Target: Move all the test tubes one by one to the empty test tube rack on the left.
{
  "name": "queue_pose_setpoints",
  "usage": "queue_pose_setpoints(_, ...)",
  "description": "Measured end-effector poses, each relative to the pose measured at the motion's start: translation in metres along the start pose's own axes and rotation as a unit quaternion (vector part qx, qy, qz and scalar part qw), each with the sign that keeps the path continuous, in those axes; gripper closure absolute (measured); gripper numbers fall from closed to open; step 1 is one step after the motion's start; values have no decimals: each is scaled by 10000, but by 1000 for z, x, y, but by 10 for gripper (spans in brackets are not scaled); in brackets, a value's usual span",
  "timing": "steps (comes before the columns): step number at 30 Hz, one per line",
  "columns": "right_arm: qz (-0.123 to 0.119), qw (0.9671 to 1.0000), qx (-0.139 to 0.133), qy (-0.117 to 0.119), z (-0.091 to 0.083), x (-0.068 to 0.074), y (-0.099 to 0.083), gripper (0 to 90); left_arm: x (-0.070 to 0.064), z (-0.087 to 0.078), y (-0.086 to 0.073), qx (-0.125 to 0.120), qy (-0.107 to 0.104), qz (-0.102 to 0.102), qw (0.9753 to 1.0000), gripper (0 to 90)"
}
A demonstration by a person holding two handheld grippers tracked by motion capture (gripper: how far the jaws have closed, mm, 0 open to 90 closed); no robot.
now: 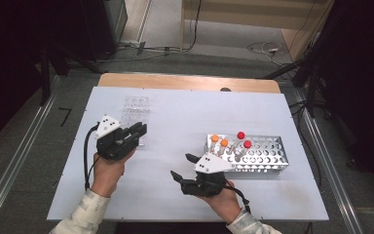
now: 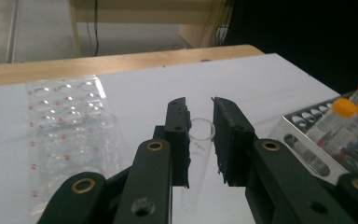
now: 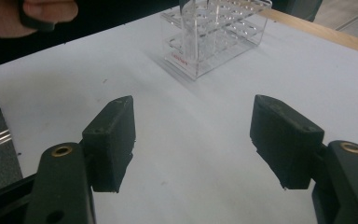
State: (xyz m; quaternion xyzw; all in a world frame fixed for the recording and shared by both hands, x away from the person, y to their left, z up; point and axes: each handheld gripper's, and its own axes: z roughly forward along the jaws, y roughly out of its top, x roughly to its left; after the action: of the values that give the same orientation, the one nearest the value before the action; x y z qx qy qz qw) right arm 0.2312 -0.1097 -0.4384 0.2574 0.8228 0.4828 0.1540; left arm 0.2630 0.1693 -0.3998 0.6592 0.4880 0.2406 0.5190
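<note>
White tabletop carries a clear rack [image 1: 137, 113] just beside the left gripper [image 2: 200, 135], which pinches an upright uncapped test tube [image 2: 199, 154], while the right gripper [image 3: 193, 140] hangs spread, empty.

the white table top [image 1: 175, 185] sits on a wooden table whose bare edge [image 1: 185, 81] shows along the far side. grey carpet floor [image 1: 34, 146] surrounds it, with metal rails [image 1: 14, 165] running along both sides. black cables [image 1: 141, 48] and a white cable [image 1: 265, 48] lie on the floor beyond the table, near a light wooden cabinet [image 1: 253, 12]. dark curtains [image 1: 365, 73] hang at the right and a dark stand leg [image 1: 46, 78] at the left.
</note>
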Motion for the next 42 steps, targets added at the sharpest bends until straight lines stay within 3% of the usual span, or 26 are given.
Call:
queue_pose_setpoints(7,15,10000,-51,-2,-14,0,-5,301,13,-5,19,-203,345,59,9992,765)
queue_pose_setpoints(15,-1,10000,-89,0,-15,0,-6,311,18,3,23,-278,736,184,9967,765)
queue_pose_setpoints(22,26,10000,-58,0,-15,0,-7,311,16,15,17,-235,916,319,9950,764)
queue_pose_setpoints(25,28,10000,-49,-15,-15,-1,-7,311,15,19,13,-187,1092,501,9926,764)
queue_pose_setpoints(37,65,10000,-59,34,-15,1,-7,311,14,43,-12,205,1248,592,9902,762)
queue_pose_setpoints(42,32,10000,-49,43,-14,2,-7,311,16,46,-17,248,1289,498,9901,759)
